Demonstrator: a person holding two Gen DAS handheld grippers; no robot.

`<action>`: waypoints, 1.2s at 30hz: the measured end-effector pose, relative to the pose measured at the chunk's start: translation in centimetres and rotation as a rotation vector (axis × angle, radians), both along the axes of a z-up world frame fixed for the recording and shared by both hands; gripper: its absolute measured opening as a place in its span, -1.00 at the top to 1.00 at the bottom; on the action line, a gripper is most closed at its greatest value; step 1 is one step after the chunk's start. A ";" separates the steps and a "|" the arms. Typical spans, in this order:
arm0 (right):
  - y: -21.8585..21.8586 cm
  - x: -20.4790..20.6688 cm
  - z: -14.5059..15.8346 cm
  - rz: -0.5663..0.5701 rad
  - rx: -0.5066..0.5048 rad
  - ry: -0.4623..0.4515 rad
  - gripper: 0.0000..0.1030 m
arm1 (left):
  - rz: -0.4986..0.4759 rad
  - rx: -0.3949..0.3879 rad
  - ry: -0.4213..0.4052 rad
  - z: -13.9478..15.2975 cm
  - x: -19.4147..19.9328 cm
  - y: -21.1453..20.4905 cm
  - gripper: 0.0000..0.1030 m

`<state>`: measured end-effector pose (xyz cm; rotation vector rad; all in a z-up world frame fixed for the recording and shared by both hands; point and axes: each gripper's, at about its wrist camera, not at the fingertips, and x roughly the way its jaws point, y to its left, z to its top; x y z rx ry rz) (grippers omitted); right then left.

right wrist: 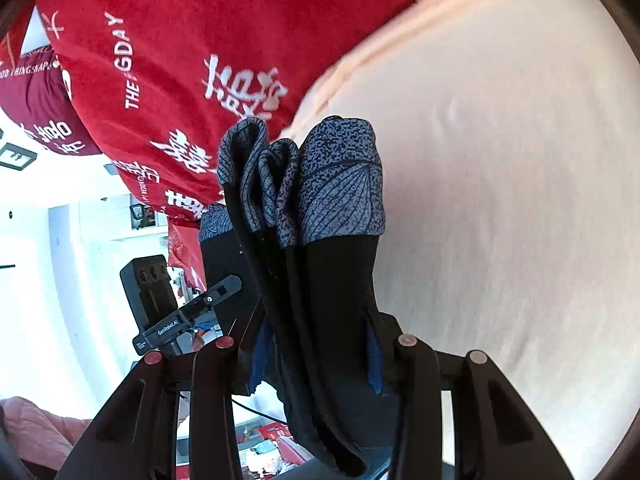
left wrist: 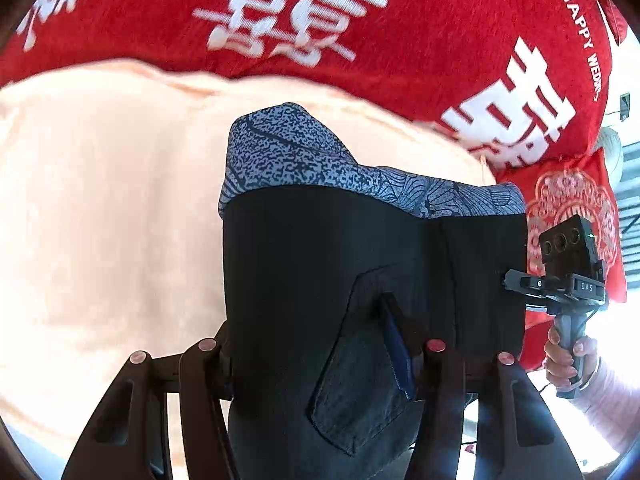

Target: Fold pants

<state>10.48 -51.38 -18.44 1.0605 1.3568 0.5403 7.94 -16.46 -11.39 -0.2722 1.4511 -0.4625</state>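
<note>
Black pants with a blue-grey patterned waistband hang lifted above a pale peach bed sheet. My left gripper is shut on the pants fabric near a back pocket. The right gripper shows at the right in the left wrist view, clamped on the pants' edge, held by a hand. In the right wrist view my right gripper is shut on bunched pants, with the waistband folded in layers ahead. The left gripper shows at the left, holding the same cloth.
A red blanket with white characters lies at the far side of the bed and also shows in the right wrist view. A red patterned cushion sits at the right. A white room with furniture lies beyond.
</note>
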 end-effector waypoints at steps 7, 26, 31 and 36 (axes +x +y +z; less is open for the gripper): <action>1.7 -4.9 -3.2 -0.014 -0.088 0.061 0.08 | -0.041 0.074 0.037 -4.6 -2.6 2.1 -0.34; 3.4 -4.4 4.2 -0.059 -0.634 -0.073 0.41 | -0.007 0.292 -0.251 1.2 -2.3 0.9 -0.73; 5.5 -1.9 3.6 0.030 -0.670 -0.094 0.43 | -0.025 0.383 -0.177 -4.0 -0.4 -1.5 -0.73; 5.6 -2.0 1.0 0.053 -0.738 -0.065 0.45 | 0.000 0.424 -0.212 -4.7 -0.8 -1.3 -1.00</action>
